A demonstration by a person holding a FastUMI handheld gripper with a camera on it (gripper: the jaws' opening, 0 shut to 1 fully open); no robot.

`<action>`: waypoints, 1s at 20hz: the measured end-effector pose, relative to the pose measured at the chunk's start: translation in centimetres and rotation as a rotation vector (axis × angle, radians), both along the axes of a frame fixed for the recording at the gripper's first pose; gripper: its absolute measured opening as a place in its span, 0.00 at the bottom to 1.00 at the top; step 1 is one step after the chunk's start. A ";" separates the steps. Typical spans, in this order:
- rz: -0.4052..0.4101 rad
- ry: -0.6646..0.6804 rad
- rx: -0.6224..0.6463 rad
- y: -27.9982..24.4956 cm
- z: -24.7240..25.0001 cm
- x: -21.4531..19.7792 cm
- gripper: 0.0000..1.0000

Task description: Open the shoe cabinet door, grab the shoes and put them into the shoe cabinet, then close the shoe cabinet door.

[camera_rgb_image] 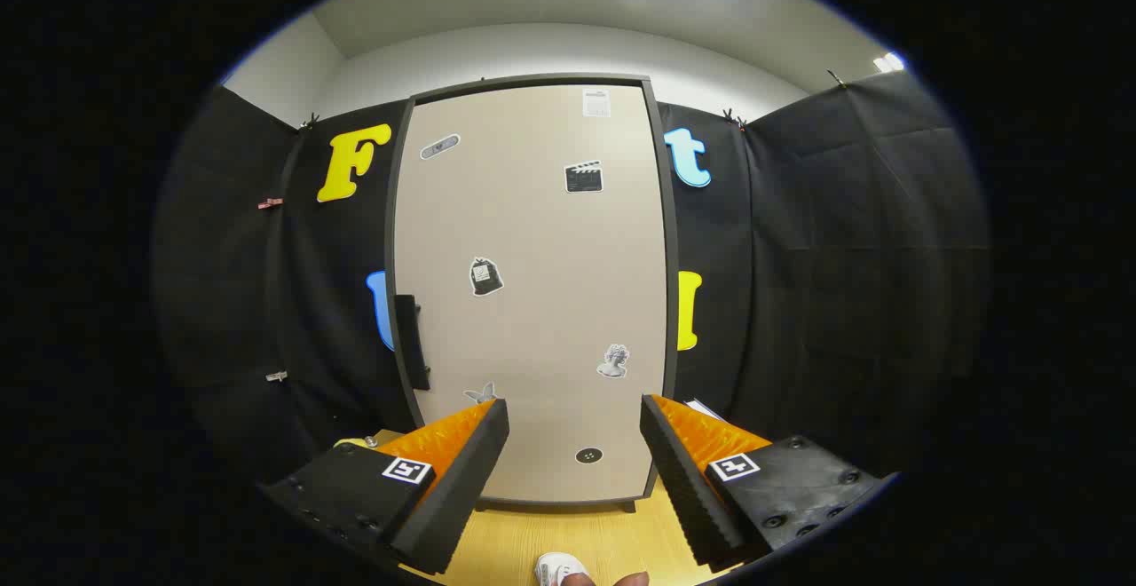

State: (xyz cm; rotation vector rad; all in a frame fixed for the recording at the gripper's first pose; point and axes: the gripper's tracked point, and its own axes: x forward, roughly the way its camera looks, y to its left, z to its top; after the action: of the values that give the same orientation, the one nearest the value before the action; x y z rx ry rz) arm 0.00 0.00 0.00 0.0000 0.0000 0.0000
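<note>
1. Below and just behind the gripper (pixel 574 444) fingers, a white shoe (pixel 559 567) peeks into view on the wooden floor (pixel 550 537); too little shows to tell which way it points.
2. Gripper fingers stand wide apart, holding nothing.
3. Straight ahead, beyond the fingers, stands the shoe cabinet (pixel 532 293), its long axis upright, door (pixel 541 240) closed and facing the gripper.
4. Dark handle (pixel 410 341) sits on the door's left edge, ahead of the left finger.
5. Stickers (pixel 485 276) dot the door's pale face.
</note>
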 end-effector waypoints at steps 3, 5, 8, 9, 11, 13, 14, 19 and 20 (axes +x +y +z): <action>0.000 0.005 -0.001 0.0 0.0 -1.2 0.97; -0.001 0.007 0.000 0.1 0.1 -2.0 0.97; -0.005 -0.004 -0.012 -0.3 0.4 -3.0 0.97; -0.002 -0.005 -0.014 -0.3 0.3 -3.5 0.97; 0.001 0.001 -0.014 -0.4 0.2 -4.1 0.97; -0.004 -0.002 -0.016 -0.6 0.1 -4.8 0.97; -0.007 -0.006 -0.016 -0.7 0.1 -5.1 0.97; 0.008 0.014 0.003 0.5 0.0 -5.3 0.97; 0.014 0.018 0.012 0.9 0.0 -5.1 0.97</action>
State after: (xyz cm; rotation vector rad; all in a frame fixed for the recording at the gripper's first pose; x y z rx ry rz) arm -5.07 0.93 0.01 0.0119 0.0183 0.0141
